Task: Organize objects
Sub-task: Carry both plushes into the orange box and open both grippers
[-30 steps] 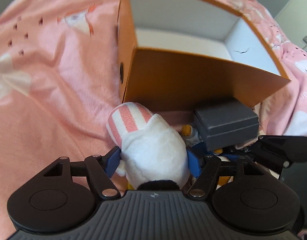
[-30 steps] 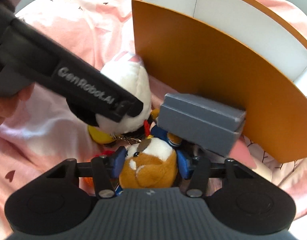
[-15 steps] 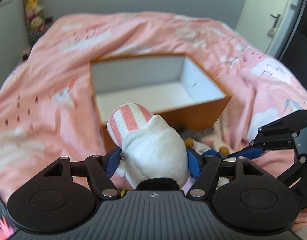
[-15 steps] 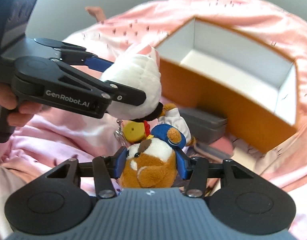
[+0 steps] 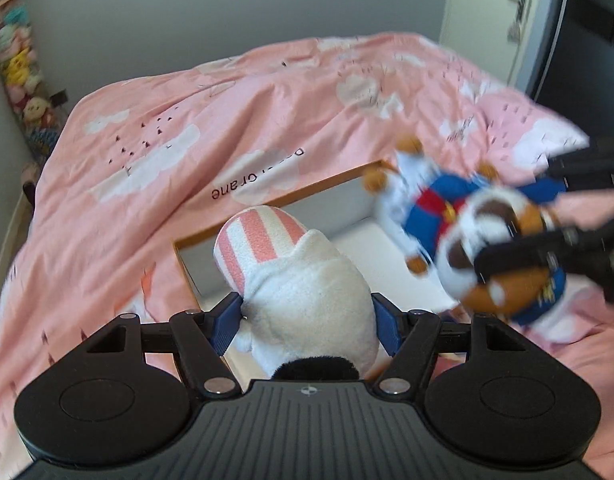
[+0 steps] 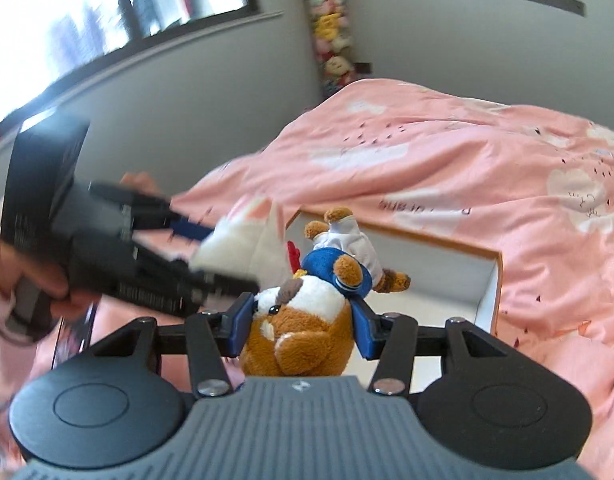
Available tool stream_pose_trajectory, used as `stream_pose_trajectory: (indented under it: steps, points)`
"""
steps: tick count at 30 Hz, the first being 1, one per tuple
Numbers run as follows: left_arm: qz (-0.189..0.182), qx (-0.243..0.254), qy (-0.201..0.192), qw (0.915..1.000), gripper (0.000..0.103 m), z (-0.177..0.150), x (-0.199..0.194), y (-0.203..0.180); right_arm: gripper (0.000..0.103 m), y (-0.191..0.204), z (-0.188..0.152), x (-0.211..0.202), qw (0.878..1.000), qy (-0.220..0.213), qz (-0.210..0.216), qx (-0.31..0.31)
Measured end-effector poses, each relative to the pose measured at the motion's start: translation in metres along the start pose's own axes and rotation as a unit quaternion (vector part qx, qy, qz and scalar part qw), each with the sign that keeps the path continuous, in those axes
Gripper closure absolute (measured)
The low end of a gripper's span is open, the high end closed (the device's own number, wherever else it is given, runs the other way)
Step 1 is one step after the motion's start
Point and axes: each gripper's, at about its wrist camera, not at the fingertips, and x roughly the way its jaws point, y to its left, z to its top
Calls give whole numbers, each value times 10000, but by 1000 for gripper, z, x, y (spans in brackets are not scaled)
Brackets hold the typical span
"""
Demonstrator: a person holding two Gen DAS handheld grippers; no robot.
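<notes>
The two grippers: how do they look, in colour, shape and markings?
The left gripper and right gripper look alike: a grey ribbed body, two round black discs, black link bars with silver rivets, and blue pads on the fingers. A small round mark sits at the middle of each body. No cable shows. A hand holds the left handle; its sleeve is blurred.

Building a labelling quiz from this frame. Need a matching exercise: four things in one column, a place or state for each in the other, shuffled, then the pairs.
Things:
1. white plush toy
2. brown and white plush dog
3. orange box
4. pink duvet

States:
A. open on top, white inside, nothing seen inside
B. clamped in the right gripper
C. spread over the bed, cloud print
D. clamped in the left gripper, striped pink part pointing away

Pairs: 1-D, 2-B, 3-A, 4-C
</notes>
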Motion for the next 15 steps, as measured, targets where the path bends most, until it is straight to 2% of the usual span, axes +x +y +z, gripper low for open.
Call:
stream_pose_trajectory:
  steps: [4, 8, 12, 15]
  points:
    - [87, 417, 383, 9984, 24, 15, 42, 2, 50, -36, 20, 48, 9993, -75, -117, 339]
    - [213, 860, 883, 9921, 24, 18, 87, 4, 50, -66, 31, 121, 9976, 165, -89, 673]
    - [248, 1094, 1270, 9855, 24, 13, 124, 10, 50, -83, 22, 169, 9976, 428, 47, 544]
    - [370, 1173, 1420, 9822, 24, 7, 143, 12, 50, -87, 18, 199, 9970, 685, 75, 365]
